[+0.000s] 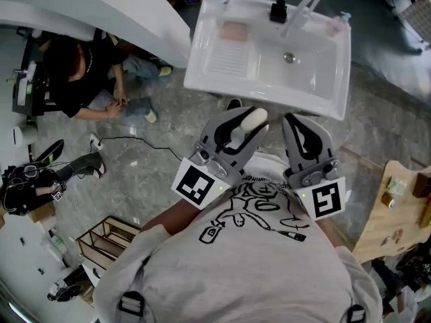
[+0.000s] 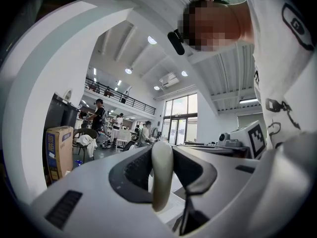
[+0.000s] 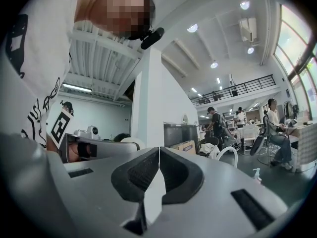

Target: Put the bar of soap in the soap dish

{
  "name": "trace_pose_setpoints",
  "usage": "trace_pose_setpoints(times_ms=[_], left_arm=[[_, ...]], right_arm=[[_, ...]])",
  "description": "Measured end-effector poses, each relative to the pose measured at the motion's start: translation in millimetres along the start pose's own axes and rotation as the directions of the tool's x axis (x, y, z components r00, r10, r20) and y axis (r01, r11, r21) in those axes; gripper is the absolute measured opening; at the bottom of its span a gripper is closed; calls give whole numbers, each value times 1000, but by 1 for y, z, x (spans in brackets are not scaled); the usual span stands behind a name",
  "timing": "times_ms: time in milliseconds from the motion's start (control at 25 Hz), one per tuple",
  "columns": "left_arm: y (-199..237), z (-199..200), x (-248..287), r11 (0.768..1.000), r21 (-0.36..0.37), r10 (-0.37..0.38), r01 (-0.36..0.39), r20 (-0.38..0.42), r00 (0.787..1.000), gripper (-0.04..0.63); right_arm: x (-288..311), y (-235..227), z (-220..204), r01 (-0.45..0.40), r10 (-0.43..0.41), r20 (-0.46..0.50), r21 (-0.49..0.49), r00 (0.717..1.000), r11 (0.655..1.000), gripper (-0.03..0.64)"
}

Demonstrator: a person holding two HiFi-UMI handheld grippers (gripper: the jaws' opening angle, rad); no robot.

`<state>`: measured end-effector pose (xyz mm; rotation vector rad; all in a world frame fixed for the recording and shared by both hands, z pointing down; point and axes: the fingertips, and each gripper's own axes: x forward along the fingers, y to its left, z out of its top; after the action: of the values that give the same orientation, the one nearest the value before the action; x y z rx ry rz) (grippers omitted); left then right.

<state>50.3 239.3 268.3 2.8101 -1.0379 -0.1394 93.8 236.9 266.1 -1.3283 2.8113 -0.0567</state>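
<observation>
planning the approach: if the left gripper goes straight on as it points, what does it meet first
The bar of soap in the left gripper would likely meet the front rim of the sink first; relative height is unclear.

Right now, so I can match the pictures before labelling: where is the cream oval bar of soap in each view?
Head view: cream oval bar of soap in the left tool, centre.
Left gripper view: lower centre, upright between the jaws.
Right gripper view: probably the pale rounded tip left of centre.
Shared landmark: the white printed T-shirt.
</observation>
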Motion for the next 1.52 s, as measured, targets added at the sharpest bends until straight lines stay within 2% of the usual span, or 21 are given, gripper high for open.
trace_pose_setpoints(times_ms=[600, 1520], left_arm=[[47, 3, 20, 1000, 13, -25, 25, 16, 1000, 123], [184, 26, 66, 998, -31, -59, 60, 24, 998, 122]], right_arm=[[46, -20, 0, 37, -37, 0, -33, 999, 999, 23], [184, -57, 3, 60, -61, -34, -50, 998, 997, 23]])
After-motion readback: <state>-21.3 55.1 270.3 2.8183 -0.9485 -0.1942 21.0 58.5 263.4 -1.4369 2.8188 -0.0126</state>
